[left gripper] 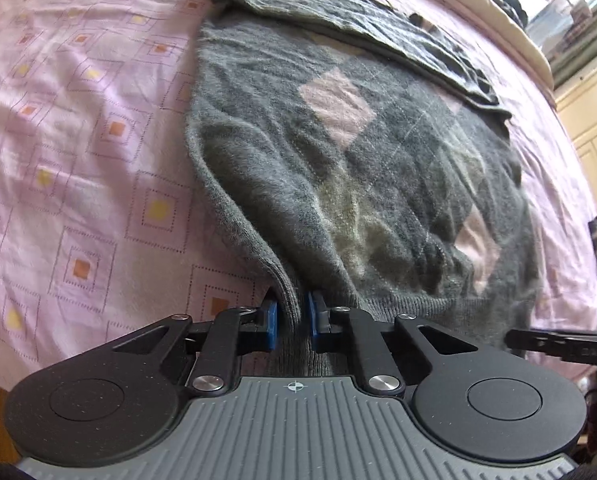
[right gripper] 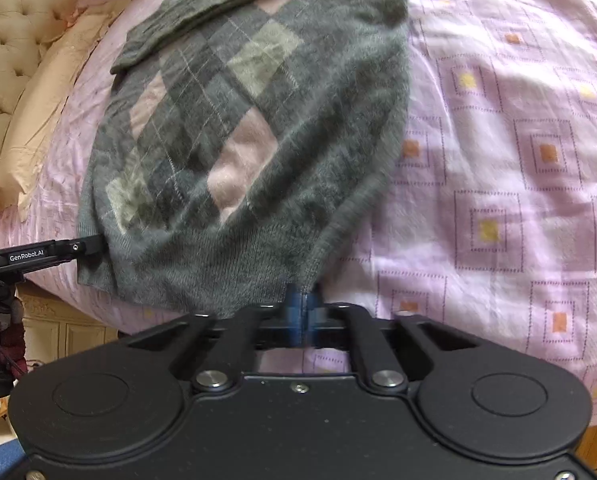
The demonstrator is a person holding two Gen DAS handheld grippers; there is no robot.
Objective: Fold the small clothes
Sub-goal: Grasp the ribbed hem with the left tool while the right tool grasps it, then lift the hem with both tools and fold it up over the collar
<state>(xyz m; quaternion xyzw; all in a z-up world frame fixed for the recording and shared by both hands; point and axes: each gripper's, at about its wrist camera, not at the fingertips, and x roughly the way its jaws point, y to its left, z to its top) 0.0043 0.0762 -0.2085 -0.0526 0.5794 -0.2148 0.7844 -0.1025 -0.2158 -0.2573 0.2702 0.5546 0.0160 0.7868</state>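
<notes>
A grey argyle sweater [left gripper: 358, 148] with pink and olive diamonds lies on a pink patterned bedspread [left gripper: 78, 140]. A sleeve [left gripper: 338, 12] is folded across its upper part. My left gripper [left gripper: 292, 314] is shut on the ribbed hem at one bottom corner, blue pads pinching a ridge of knit. In the right wrist view the same sweater [right gripper: 238, 140] shows, and my right gripper [right gripper: 304, 306] is shut on the hem's other bottom corner. The left gripper also shows there [right gripper: 86, 248] at the sweater's left hem.
A tufted beige headboard [right gripper: 6, 40] and a beige pillow [right gripper: 38, 120] lie at the left in the right wrist view. The bed's near edge runs just below the hem. Cream cabinets [left gripper: 594, 128] stand to the right in the left wrist view.
</notes>
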